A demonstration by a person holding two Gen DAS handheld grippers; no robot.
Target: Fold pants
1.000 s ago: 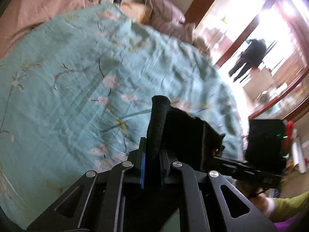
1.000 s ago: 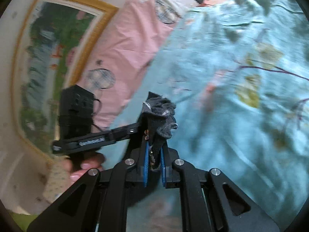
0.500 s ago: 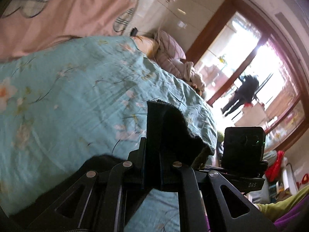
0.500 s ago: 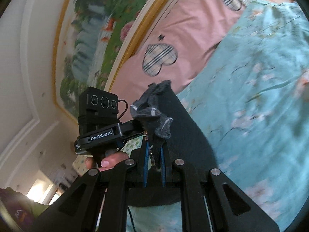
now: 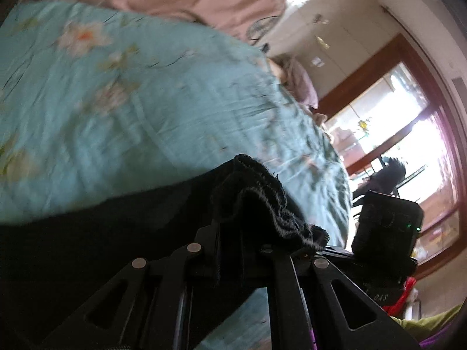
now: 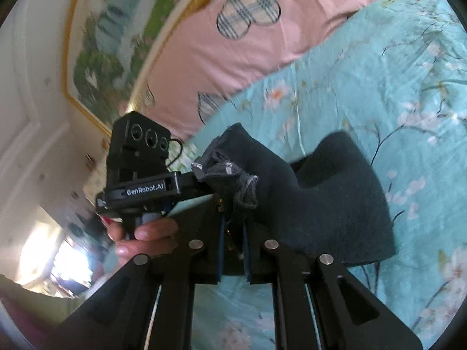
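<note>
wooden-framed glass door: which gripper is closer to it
Right. The right gripper clamps the black pants toward the wooden-framed glass door; the left gripper clamps them farther off, over the teal floral bedspread.

- The bed's teal floral cover (image 6: 364,81) spreads wide, wrinkled and printed with pale blossoms.
- Dark pants (image 6: 335,192) drape partly onto it.
- A pink pillow (image 6: 262,43) with plaid patches lies along its head end.
</note>
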